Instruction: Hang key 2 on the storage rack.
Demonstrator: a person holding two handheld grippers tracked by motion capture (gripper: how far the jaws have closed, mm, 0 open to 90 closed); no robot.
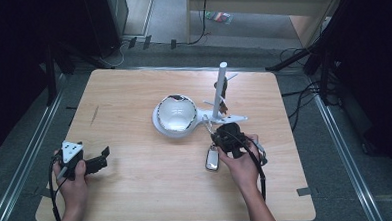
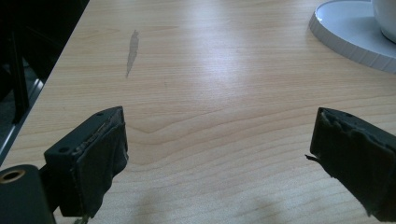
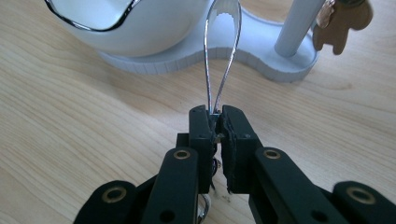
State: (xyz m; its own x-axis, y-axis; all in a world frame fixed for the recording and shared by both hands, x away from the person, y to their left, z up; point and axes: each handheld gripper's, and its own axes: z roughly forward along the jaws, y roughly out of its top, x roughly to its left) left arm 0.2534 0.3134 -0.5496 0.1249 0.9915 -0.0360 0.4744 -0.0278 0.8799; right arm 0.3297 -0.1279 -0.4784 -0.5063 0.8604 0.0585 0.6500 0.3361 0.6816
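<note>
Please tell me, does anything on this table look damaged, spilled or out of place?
One small thing: the wooden table has a pale grey scuff near its far left edge, like a worn or scraped streak. The padding on the left gripper also looks frayed. Nothing is spilled, and the white bowl stands upright on its stand.

My high view hangs above my side of the tabletop (image 1: 137, 178), facing forward and down, taking in the whole top and the floor beyond. My left gripper view sits low over the wood, looking toward the white stand base (image 2: 345, 37) at its upper right. My right gripper view sits close to that same base (image 3: 261, 51), also seen in the high view.
</note>
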